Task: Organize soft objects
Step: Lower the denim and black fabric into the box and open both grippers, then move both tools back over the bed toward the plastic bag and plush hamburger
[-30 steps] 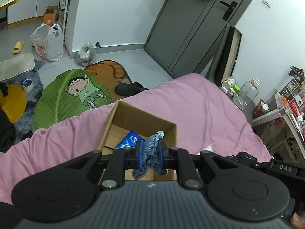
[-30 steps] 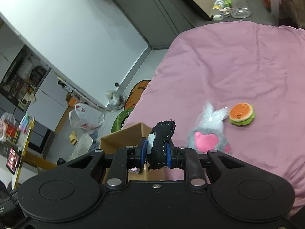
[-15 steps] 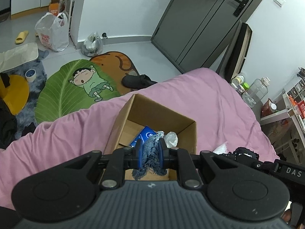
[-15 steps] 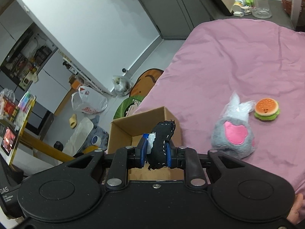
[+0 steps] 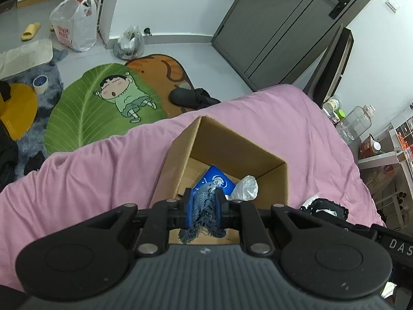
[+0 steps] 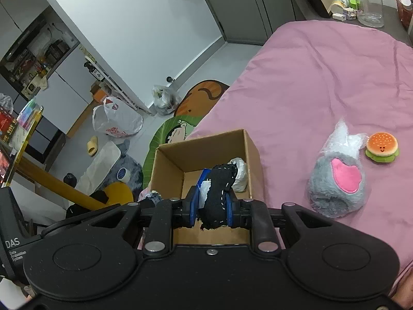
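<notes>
An open cardboard box [image 5: 227,139] [image 6: 204,144] stands on the pink bed [image 5: 103,170] [image 6: 322,77]. My left gripper [image 5: 204,208] is shut on a frayed blue denim piece [image 5: 204,206] and hangs over the box's near edge. My right gripper [image 6: 213,208] is shut on a black soft piece with white stitching [image 6: 219,191], also above the box's near side. Inside the box lie a blue packet [image 5: 215,179] and a white crumpled thing [image 5: 245,188] [image 6: 240,173]. A grey plush with a pink patch [image 6: 338,180] and a burger plush [image 6: 382,147] lie on the bed to the right.
Past the bed's edge the floor holds a green leaf rug [image 5: 103,103], an orange rug [image 5: 165,77], plastic bags [image 5: 74,28] and a yellow slipper [image 5: 31,31]. A grey door [image 5: 278,31] and a clear jug [image 6: 366,2] stand beyond the bed.
Both grippers have come closer to the box, which now looks larger and lies right under the fingertips. The plush toys have slid to the right in the right wrist view. Both grips are unchanged.
</notes>
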The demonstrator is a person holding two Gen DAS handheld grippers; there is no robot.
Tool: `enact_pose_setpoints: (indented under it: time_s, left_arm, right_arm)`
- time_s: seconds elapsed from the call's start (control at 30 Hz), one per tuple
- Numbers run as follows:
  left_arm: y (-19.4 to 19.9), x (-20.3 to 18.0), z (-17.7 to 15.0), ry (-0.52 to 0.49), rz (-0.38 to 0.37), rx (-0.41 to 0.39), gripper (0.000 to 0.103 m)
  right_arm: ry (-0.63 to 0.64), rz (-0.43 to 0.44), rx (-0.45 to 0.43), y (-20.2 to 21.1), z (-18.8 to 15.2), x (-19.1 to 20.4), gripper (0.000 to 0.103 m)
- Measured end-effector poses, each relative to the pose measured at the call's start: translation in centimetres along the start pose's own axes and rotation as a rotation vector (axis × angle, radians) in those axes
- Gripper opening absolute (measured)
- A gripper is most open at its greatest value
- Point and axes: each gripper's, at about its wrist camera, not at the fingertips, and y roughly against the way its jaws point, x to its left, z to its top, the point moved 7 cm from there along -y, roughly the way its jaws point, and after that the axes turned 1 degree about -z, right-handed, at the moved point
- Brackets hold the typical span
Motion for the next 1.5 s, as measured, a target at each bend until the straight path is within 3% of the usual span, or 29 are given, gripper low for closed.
enact_pose_setpoints:
  time_s: [0.4, 0.6, 0.7, 0.87, 1.03, 1.13, 1.33, 1.5]
  left_arm:
    - [-0.4, 1.7, 0.7, 0.031, -0.003, 0.024, 0.019]
    - [0.1, 2.1, 1.0, 0.038, -0.009, 0.025, 0.019]
    - [0.4, 2.0, 1.0, 0.035, -0.01, 0.021, 0.019]
    - [1.0, 1.7, 1.1, 0.028, -0.013, 0.02, 0.031]
    - [1.6, 0.8, 1.0, 0.005, -0.015, 0.022, 0.057]
    - [2.1, 0.2, 0.8, -0.011, -0.011, 0.015, 0.067]
    - [2.7, -1.2, 0.4, -0.047, 0.017, 0.01, 0.081]
    - [3.1, -2.4, 0.0, -0.072, 0.035, 0.003, 0.087]
  right_arm:
    - [0.014, -0.008, 0.034, -1.9, -0.5, 1.6, 0.022]
    - [0.012, -0.015, 0.044, -2.4, -0.6, 1.8, 0.028]
    - [0.006, -0.017, 0.027, -2.1, -0.3, 1.8, 0.047]
    - [-0.004, -0.015, 0.002, -1.2, 0.1, 1.4, 0.051]
    - [-0.013, -0.009, -0.01, -0.3, 0.1, 0.8, 0.051]
    - [-0.021, -0.007, -0.014, 0.2, 0.0, 0.2, 0.053]
    - [-0.046, -0.009, -0.029, 1.7, 0.1, -1.8, 0.063]
    - [-0.07, -0.013, -0.052, 3.0, 0.7, -4.0, 0.072]
